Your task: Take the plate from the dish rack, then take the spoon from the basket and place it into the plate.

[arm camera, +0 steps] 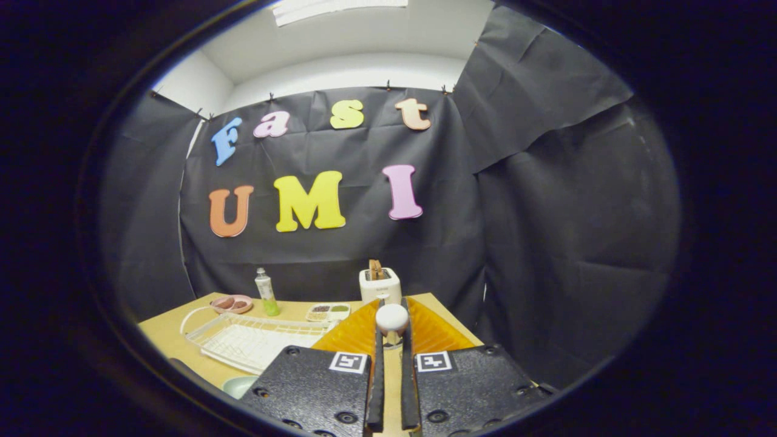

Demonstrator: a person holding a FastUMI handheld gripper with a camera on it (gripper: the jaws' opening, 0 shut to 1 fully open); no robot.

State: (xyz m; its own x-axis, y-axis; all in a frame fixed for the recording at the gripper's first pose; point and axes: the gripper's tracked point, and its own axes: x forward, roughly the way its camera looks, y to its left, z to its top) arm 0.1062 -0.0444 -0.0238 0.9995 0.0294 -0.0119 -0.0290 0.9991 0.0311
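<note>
The gripper is squeezing a white spoon between its fingers, round end showing. The white dish rack is sitting nearby on the table.

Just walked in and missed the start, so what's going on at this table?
A handheld gripper is raised above the wooden table, its two fingers nearly closed on a spoon, whose white rounded end pokes up between the tips. The white wire dish rack lies ahead and to the left, with no plate visible in it. A pale green plate peeks out beside the gripper's body, so the spoon looks about to go there. A toaster, a bottle and a pink dish stand beyond.
</note>
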